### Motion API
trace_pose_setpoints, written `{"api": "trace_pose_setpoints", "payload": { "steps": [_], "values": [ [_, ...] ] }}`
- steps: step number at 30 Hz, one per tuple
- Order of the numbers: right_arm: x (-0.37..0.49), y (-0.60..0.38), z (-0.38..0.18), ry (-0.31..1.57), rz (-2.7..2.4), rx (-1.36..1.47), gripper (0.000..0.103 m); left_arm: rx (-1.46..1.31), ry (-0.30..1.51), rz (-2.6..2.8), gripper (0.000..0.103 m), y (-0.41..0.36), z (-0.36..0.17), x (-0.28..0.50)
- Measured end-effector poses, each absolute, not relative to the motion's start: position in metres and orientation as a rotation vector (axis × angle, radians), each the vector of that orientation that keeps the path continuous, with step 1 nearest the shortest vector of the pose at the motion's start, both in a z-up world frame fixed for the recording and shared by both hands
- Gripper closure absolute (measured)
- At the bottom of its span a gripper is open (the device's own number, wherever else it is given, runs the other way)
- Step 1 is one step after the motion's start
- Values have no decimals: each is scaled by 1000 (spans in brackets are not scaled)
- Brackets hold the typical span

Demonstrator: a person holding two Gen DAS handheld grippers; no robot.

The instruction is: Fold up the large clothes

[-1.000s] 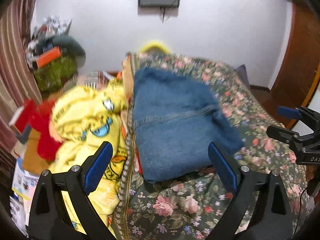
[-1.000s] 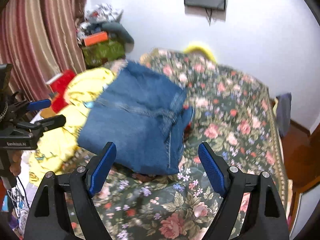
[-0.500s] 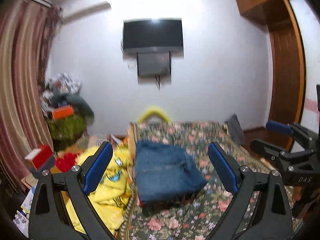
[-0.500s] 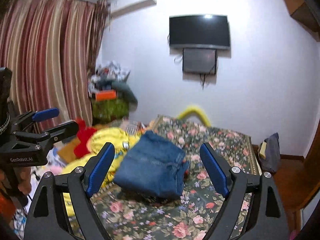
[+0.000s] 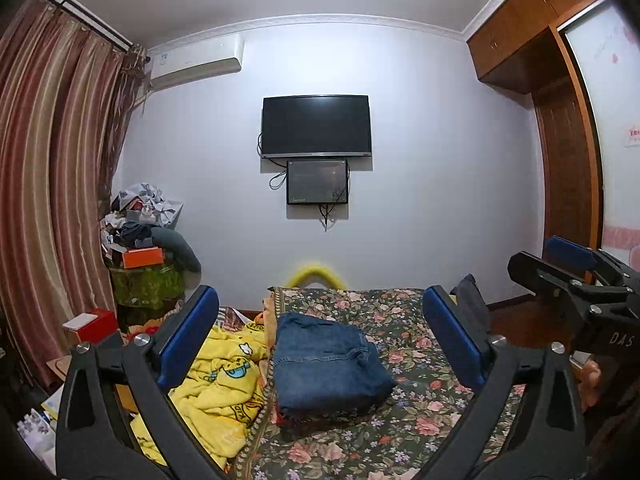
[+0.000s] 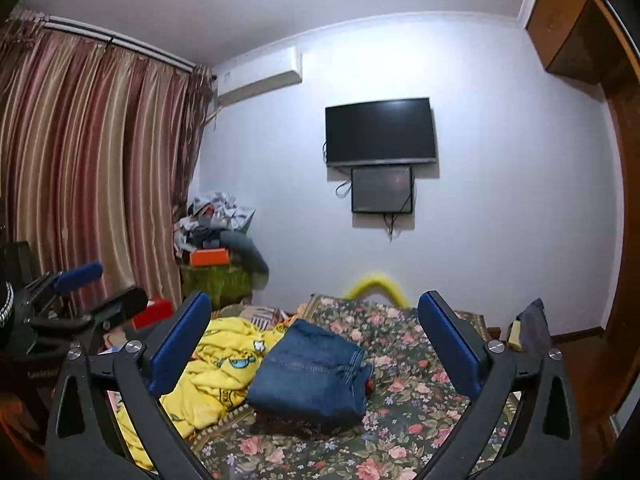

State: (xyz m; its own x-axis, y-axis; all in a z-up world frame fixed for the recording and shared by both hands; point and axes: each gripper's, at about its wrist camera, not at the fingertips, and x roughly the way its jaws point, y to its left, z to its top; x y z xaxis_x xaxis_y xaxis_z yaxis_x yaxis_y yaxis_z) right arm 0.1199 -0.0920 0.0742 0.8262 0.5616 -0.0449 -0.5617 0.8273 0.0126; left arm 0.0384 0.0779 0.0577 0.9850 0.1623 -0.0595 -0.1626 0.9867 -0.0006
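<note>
My left tongs (image 5: 320, 344) and right tongs (image 6: 314, 346) hang over the floral bedspread (image 5: 404, 420), jaws opening with nothing between them. The folded jeans (image 5: 324, 364) lie ahead, well beyond both. The loose yellow blanket (image 5: 216, 384) beside them could snag a low reach and topple the fold.

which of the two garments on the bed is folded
The jeans, a neat blue stack on the floral bedspread. The yellow garment beside them lies crumpled.
</note>
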Motion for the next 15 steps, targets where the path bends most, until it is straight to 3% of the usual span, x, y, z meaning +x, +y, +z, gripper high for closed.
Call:
{"api": "trace_pose_setpoints", "payload": {
  "steps": [15],
  "values": [
    [120, -96, 62, 101, 577, 7, 0, -28, 92, 159, 1, 75, 47, 39]
  ]
}}
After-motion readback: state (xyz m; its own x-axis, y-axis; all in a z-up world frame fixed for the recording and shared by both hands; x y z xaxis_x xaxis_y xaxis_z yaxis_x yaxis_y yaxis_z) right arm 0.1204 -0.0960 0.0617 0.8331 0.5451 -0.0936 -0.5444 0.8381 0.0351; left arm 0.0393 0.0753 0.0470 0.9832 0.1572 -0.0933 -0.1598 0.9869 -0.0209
